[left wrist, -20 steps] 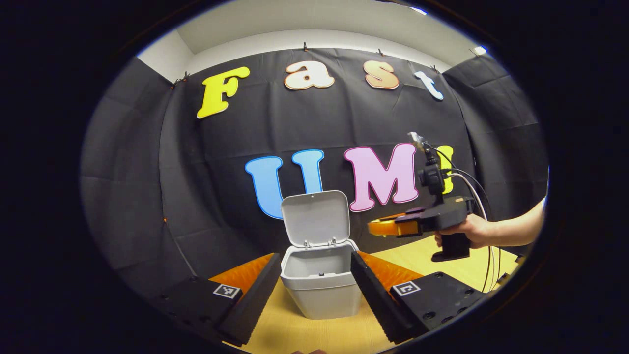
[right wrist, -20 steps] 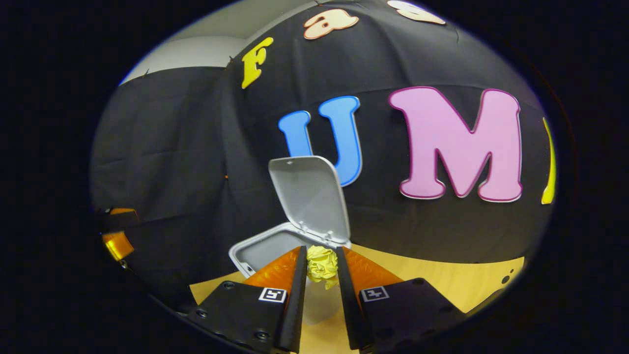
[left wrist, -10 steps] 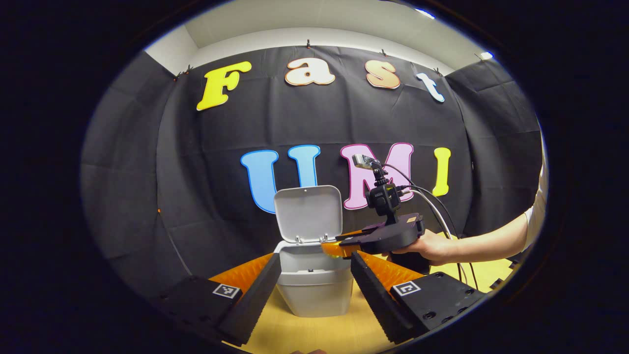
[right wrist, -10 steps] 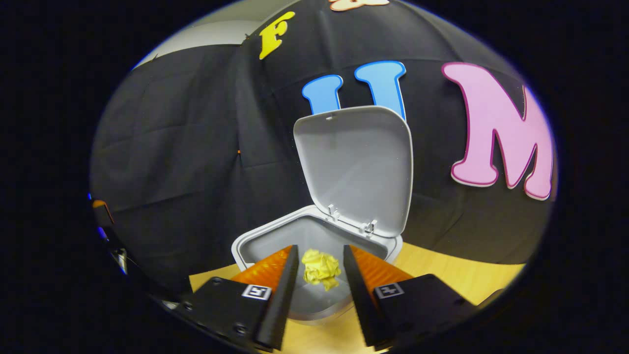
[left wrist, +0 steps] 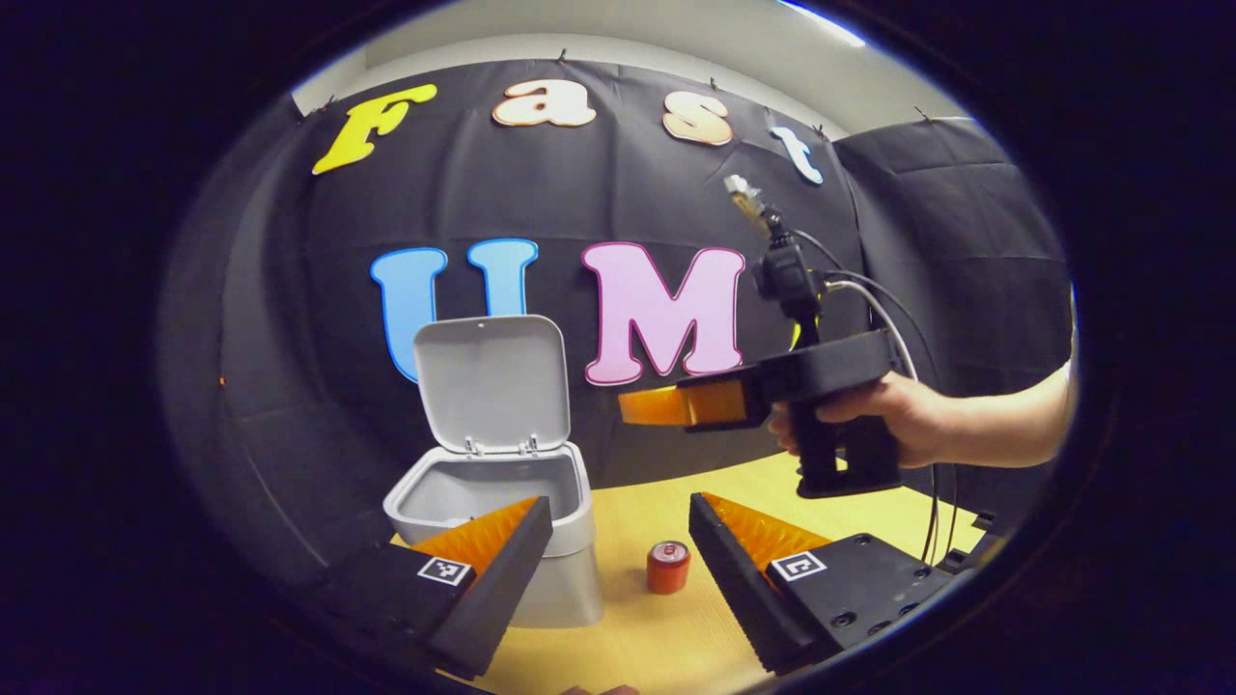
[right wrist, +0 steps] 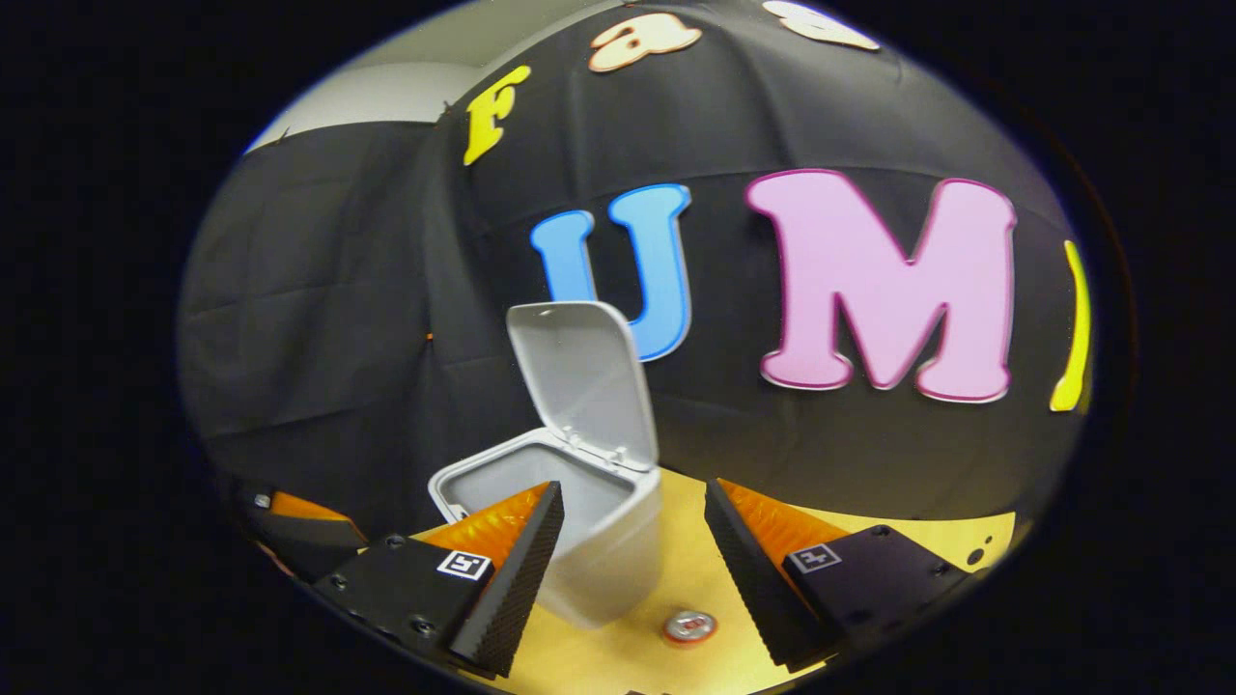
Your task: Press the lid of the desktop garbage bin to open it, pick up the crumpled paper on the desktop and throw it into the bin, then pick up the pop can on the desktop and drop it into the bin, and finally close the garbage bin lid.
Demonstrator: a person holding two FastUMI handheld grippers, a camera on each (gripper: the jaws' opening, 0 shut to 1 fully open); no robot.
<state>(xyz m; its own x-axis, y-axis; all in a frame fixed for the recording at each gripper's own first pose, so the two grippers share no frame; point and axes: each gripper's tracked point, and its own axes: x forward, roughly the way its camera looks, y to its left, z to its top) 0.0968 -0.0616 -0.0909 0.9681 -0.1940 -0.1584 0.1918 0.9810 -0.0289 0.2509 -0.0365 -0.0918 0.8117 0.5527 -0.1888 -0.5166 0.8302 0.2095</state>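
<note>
In the left gripper view the left gripper at the bottom of the frame has its fingers spread wide with nothing between them; the grey bin stands at lower left with its lid upright, and the red pop can sits on the wooden table just right of it. The right gripper, held by a hand at centre right, hovers above the can; how its fingers stand cannot be told there. In the right gripper view that gripper is wide apart and empty, with the bin at lower centre, partly behind the left finger, and the can at the bottom edge.

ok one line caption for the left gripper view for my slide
Open hand-held gripper faces the pop can on the desk beside the open-lidded bin.
</note>
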